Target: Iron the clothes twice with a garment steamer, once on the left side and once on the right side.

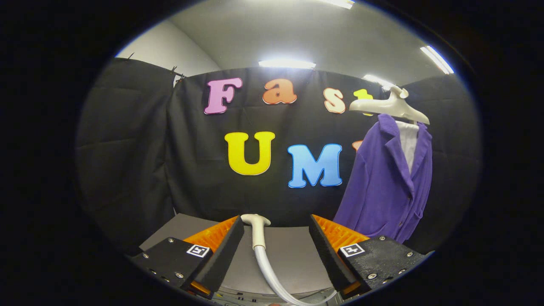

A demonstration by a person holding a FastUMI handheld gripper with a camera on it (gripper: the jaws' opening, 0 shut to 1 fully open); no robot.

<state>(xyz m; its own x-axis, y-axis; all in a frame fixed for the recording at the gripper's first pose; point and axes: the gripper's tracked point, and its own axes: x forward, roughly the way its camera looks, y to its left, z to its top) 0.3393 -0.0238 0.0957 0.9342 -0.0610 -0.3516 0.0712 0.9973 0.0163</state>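
Observation:
A white garment steamer [256, 229] lies on the grey tabletop [293, 255], its head pointing away from me and its white hose [272, 274] trailing back under the gripper. My gripper [276, 225] is open, its two black-padded orange fingers [221, 250] standing to either side of the steamer's handle without touching it. A purple jacket [386, 182] over a white shirt hangs on a cream hanger [389, 106] beyond the right finger, in front of the black cloth wall.
The grey table ends at the black cloth wall just beyond the steamer. The jacket's hem hangs down to about the table's far right edge. Ceiling lights shine above the cloth.

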